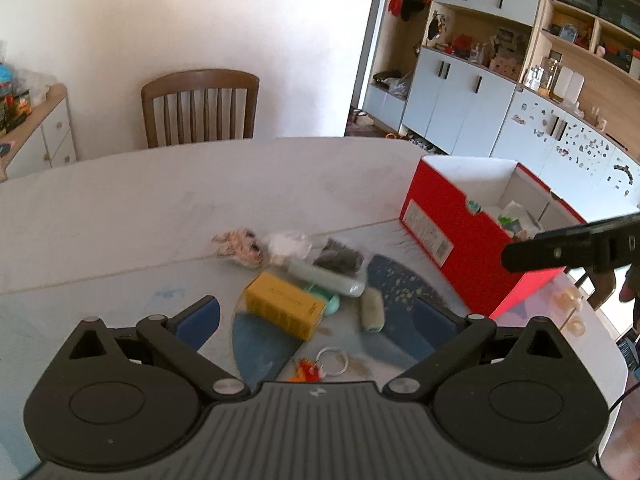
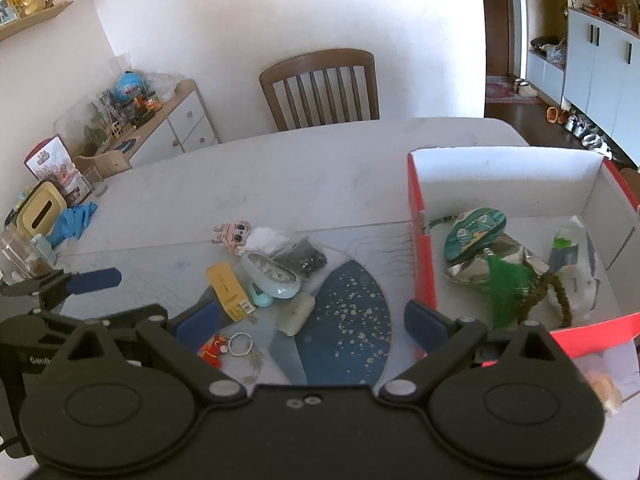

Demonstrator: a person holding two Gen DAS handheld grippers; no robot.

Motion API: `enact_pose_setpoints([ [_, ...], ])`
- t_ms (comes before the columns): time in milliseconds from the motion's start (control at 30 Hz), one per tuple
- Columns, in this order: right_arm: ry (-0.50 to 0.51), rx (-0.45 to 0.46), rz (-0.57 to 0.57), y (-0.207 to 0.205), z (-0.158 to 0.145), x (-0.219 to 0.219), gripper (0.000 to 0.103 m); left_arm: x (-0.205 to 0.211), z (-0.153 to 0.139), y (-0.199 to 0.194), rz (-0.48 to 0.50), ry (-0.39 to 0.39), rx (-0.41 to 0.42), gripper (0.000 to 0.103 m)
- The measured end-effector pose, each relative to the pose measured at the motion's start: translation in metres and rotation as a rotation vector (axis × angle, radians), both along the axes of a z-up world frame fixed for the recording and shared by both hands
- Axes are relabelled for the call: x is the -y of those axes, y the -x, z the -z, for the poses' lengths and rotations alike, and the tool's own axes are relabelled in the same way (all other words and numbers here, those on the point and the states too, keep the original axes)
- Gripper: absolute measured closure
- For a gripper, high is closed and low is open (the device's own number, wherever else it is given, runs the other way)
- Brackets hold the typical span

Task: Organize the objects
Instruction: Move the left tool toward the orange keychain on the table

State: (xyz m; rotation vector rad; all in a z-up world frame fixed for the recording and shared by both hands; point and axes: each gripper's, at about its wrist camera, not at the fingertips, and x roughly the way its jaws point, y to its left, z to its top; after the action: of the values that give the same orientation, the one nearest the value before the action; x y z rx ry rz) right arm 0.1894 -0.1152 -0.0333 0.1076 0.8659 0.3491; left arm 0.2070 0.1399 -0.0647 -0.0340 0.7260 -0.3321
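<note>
A small heap lies on the white table (image 1: 120,208): a yellow box (image 1: 282,310), a plush doll (image 1: 240,246), a white bag (image 1: 288,244), a dark pouch (image 1: 338,258), a pale tube (image 1: 326,278), a pale bar (image 1: 372,310) and a keyring with a red charm (image 1: 320,364). My left gripper (image 1: 316,320) hangs open just above the yellow box, nothing between its fingers. My right gripper (image 2: 312,320) is open and empty over the blue mat (image 2: 348,312), beside the red box (image 2: 420,248). That box holds a green patterned pouch (image 2: 474,236) and a green tassel (image 2: 508,280).
A wooden chair (image 2: 320,88) stands at the table's far side. At the table's left end are a yellow tissue box (image 2: 40,210), a blue cloth (image 2: 74,220) and a glass (image 2: 20,252). A cluttered sideboard (image 2: 160,116) lines the wall; cabinets (image 1: 460,108) stand to the right.
</note>
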Motion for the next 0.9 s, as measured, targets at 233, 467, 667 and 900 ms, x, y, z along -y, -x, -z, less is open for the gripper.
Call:
enact_pose_setpoints([
  [233, 0.031, -0.03, -0.034, -0.011, 0.014, -0.018, 0.005, -0.003, 0.036, 0.002, 0.02, -0.003, -0.075, 0.0],
  [467, 0.064, -0.055, -0.054, -0.027, 0.03, -0.034, 0.005, 0.004, 0.066, 0.002, 0.043, -0.037, -0.11, 0.0],
  [667, 0.089, -0.081, -0.066, -0.044, 0.047, -0.043, 0.006, 0.008, 0.08, -0.003, 0.023, -0.054, -0.126, 0.0],
  [900, 0.147, -0.126, -0.089, -0.056, 0.078, -0.059, 0.015, 0.009, 0.089, -0.005, 0.011, -0.057, -0.13, 0.001],
])
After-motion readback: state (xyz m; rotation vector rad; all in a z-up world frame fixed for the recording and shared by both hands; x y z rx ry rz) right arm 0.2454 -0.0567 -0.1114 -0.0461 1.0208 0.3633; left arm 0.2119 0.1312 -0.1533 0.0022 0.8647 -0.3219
